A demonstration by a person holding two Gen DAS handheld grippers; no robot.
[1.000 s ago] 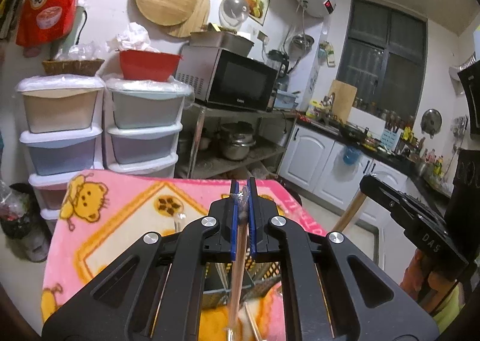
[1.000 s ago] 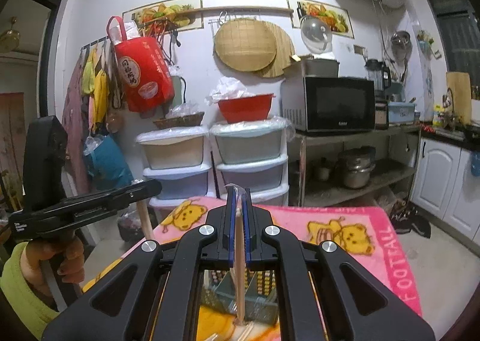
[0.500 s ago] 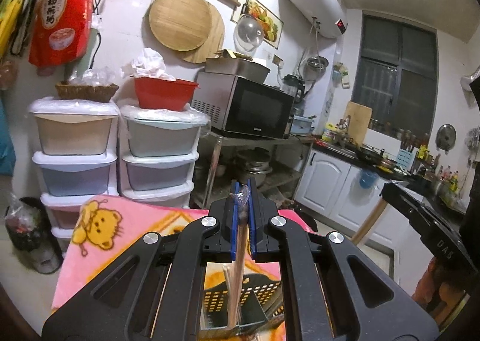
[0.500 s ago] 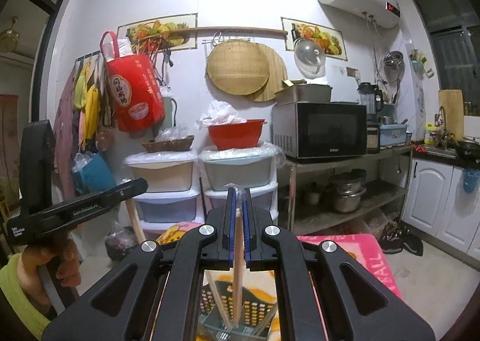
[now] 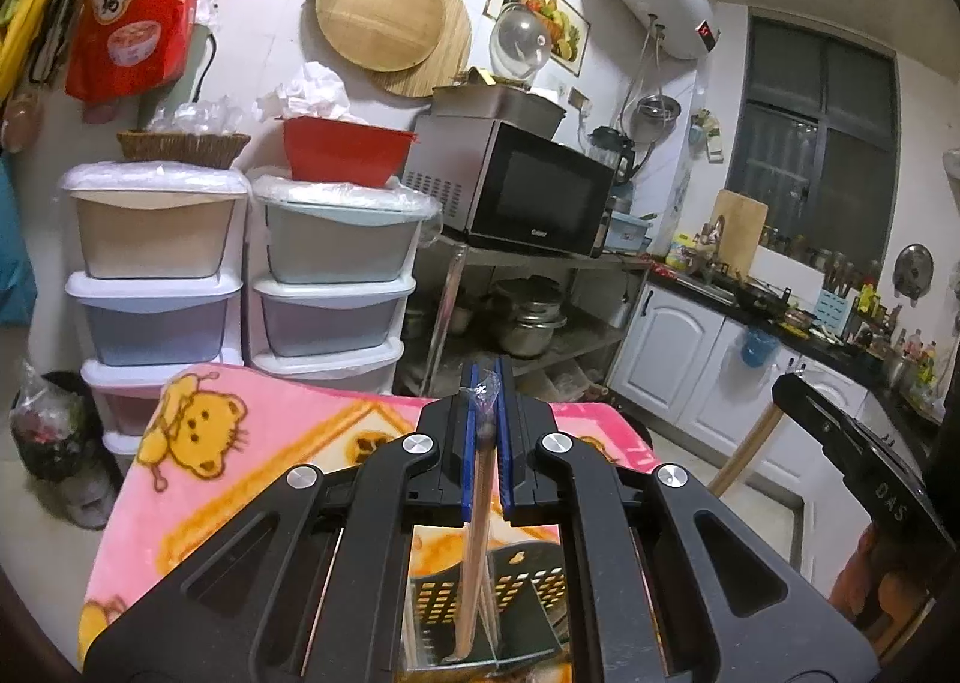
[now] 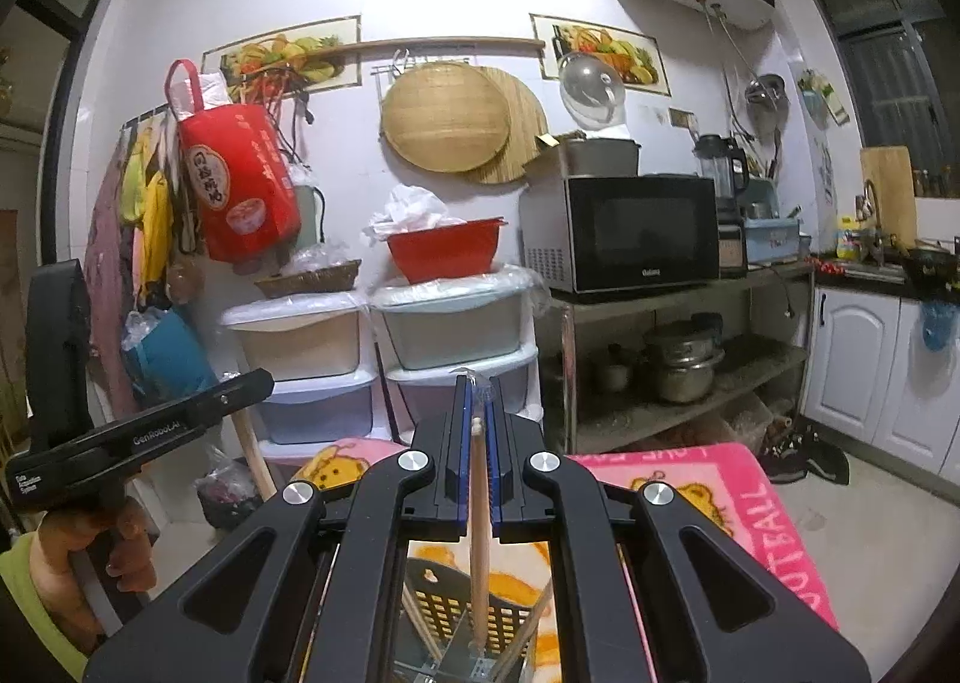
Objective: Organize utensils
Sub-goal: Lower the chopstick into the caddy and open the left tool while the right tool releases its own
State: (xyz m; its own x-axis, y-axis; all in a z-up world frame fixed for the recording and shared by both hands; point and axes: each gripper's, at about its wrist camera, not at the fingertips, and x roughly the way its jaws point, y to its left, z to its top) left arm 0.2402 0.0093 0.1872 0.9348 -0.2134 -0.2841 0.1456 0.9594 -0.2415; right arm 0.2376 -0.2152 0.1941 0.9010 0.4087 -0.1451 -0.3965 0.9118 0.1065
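Observation:
My left gripper (image 5: 486, 413) is shut on a wooden chopstick (image 5: 474, 551) that hangs upright with its lower end inside a black perforated utensil basket (image 5: 516, 593). My right gripper (image 6: 478, 413) is shut on another wooden chopstick (image 6: 478, 551), also upright with its tip down in the same basket (image 6: 444, 605). Other chopsticks (image 6: 420, 629) lean in the basket. Each gripper shows at the edge of the other's view, the right one (image 5: 852, 461) and the left one (image 6: 144, 431).
The basket stands on a table under a pink bear-print blanket (image 5: 198, 473). Stacked plastic drawers (image 5: 240, 275), a red bowl (image 5: 345, 152) and a microwave (image 5: 522, 191) on a metal rack stand behind. White cabinets (image 5: 690, 359) are at right.
Both grippers have risen and tilted up, so less blanket and more wall shows. The chopsticks stay gripped, with their tips in the basket.

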